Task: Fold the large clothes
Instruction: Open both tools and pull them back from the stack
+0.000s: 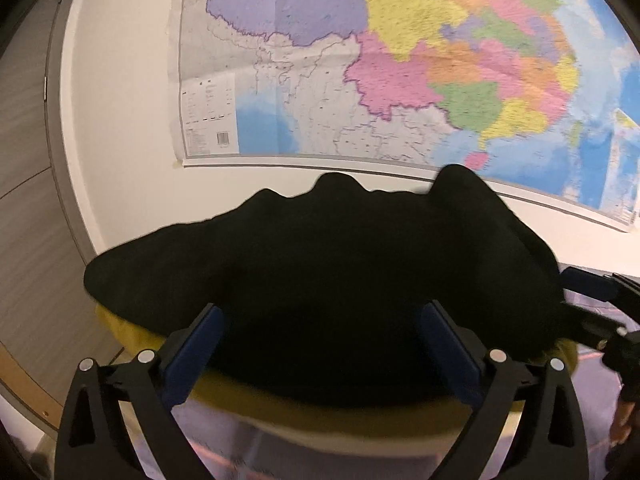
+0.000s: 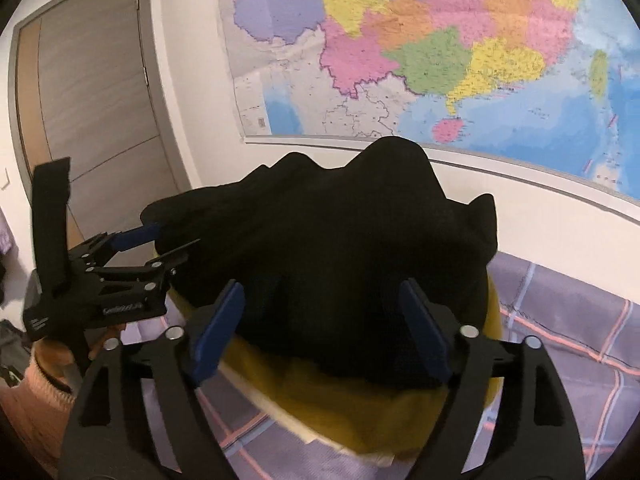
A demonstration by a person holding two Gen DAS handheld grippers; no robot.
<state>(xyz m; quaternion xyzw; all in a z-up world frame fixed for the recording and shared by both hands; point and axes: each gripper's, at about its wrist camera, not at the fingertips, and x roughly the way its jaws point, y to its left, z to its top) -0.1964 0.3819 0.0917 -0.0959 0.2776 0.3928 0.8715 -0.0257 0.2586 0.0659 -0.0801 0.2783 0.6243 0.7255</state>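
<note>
Both grippers are up at the garment. The left gripper point(image 1: 320, 344) has its blue-padded fingers point(image 1: 196, 352) spread wide, with the black garment point(image 1: 320, 280) bunched between and ahead of them; whether the pads actually touch cloth cannot be told from here. Under the black mound runs a yellow fabric layer point(image 1: 320, 420), its curved lower edge sitting just in front of the finger bases.

The right gripper point(image 2: 320, 332) is likewise wide open, pads on either side of the same black garment point(image 2: 320, 248), and nothing is visibly pinched. Yellow fabric point(image 2: 344, 412) shows below and between its fingers, with a paler edge at its near side.

In the right wrist view the left gripper point(image 2: 148, 248) comes in from the left, one blue pad at the garment's left edge and a black wrist strap point(image 2: 50, 224) standing up behind it. In the left wrist view the right gripper's blue pad point(image 1: 588, 284) sits at the garment's right edge.

The garment's top edge is lumpy, peaking ahead of both tools against the white wall point(image 1: 128, 160). A coloured wall map point(image 2: 440, 60) hangs beyond. Right of the right gripper lies open plaid bedding point(image 2: 568, 340); far left stands a grey door point(image 2: 100, 100).
</note>
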